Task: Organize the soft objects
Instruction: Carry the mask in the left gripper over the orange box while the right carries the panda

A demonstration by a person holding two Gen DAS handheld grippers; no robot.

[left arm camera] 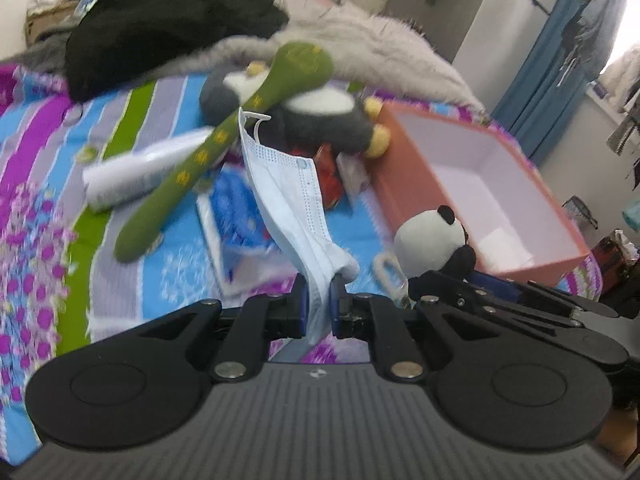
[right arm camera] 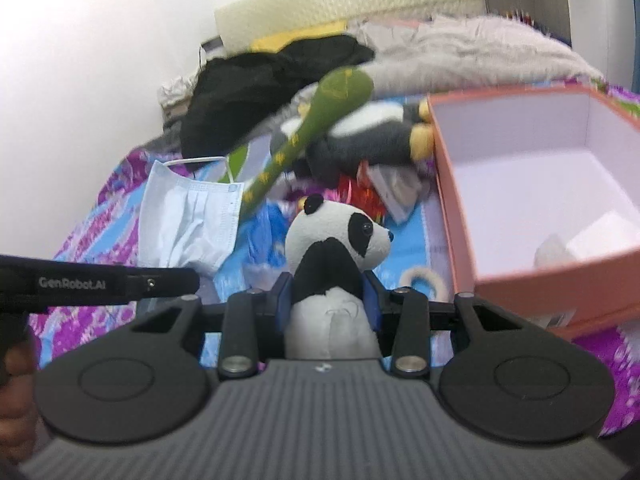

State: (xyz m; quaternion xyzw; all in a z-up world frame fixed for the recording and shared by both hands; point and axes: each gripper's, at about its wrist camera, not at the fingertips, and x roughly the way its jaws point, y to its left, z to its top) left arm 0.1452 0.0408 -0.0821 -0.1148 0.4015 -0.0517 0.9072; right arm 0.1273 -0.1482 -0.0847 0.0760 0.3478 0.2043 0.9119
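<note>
My left gripper (left arm camera: 320,304) is shut on a light blue face mask (left arm camera: 288,196), which stands up from its jaws above the bed; the mask also shows in the right wrist view (right arm camera: 188,220). My right gripper (right arm camera: 328,300) is shut on a small panda plush (right arm camera: 340,240), held just left of the open pink box (right arm camera: 460,200). In the left wrist view the panda (left arm camera: 428,236) sits beside the box's (left arm camera: 408,184) near corner. A green plush spoon (left arm camera: 224,140) leans on a grey penguin plush (left arm camera: 320,116) behind the mask.
A striped, flowered bedsheet (left arm camera: 40,184) covers the bed. On it lie a white tube (left arm camera: 132,176), a blue packet (left arm camera: 236,216), a red wrapper (left arm camera: 330,176) and a rope ring (right arm camera: 424,280). Black clothing (left arm camera: 160,28) and a grey fur blanket (left arm camera: 380,48) are piled behind.
</note>
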